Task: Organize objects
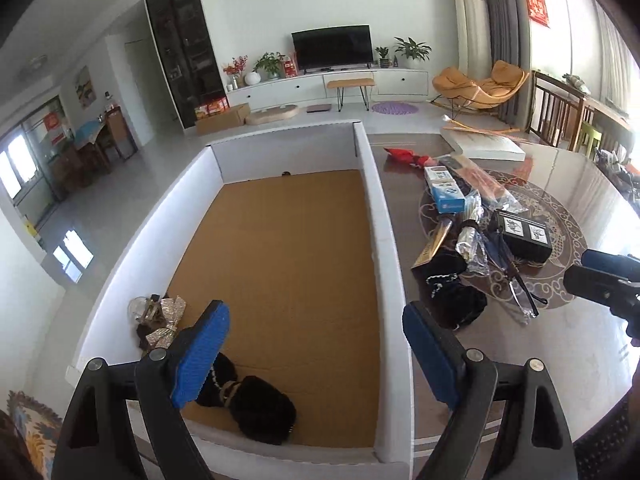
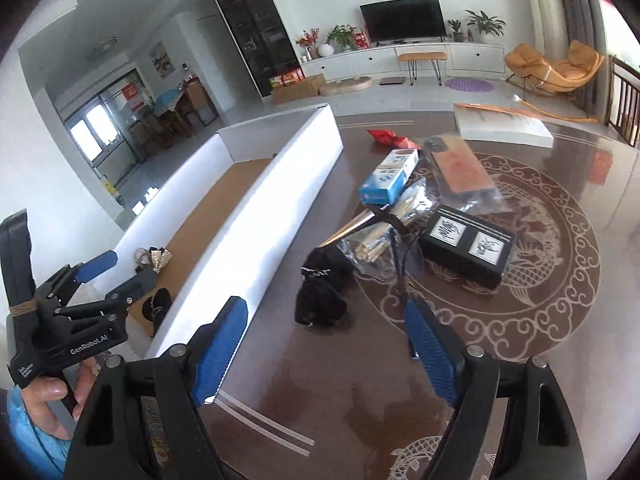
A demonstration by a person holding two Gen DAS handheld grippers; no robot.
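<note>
Now the left gripper (image 1: 316,344) hangs with jaws apart and empty over the white box (image 1: 384,240), a black furry pouch (image 1: 256,408) lying on the box floor below. The right gripper (image 2: 326,354) is spread wide too, gripping nothing, above the brown table (image 2: 520,340) near another black pouch (image 2: 320,300) and the pile of packets (image 2: 404,204).

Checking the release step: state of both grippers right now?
Left gripper: open, nothing between the jaws, over the box.
Right gripper: open, holding nothing, over the table.
</note>
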